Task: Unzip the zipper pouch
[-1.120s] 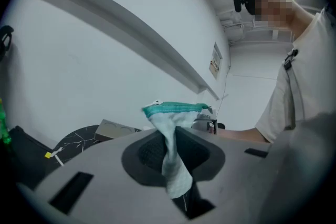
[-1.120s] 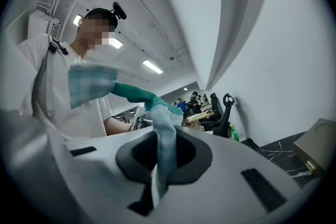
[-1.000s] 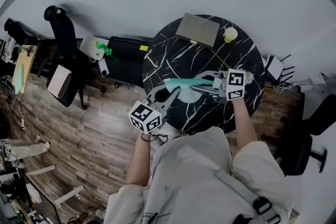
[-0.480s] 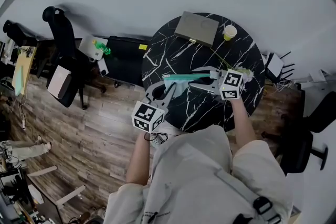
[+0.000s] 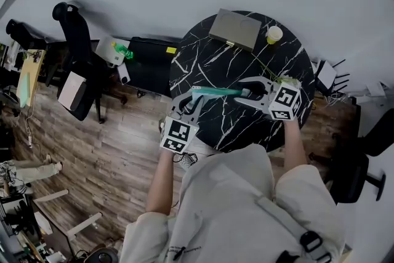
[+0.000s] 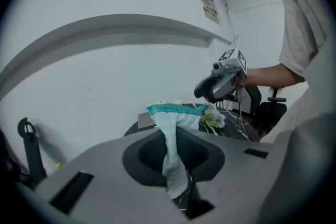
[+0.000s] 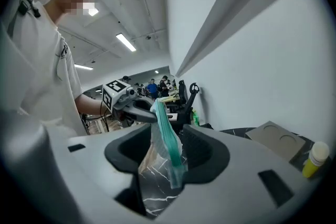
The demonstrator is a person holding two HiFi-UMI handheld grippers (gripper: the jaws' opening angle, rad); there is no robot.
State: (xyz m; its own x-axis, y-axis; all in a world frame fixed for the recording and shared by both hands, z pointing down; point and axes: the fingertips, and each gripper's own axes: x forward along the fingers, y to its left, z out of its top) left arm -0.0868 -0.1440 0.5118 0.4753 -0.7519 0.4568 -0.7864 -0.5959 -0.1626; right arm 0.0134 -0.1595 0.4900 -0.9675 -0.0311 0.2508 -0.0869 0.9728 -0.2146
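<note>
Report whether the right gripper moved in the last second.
Yes. The right gripper has drawn away from the yellow cup, toward the person; its jaws have just been opening, the pouch between them.

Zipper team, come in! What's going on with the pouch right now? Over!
Left gripper shut on pouch end. Right gripper jaws just opening, pouch between them, unpinched. Nothing blocking.
</note>
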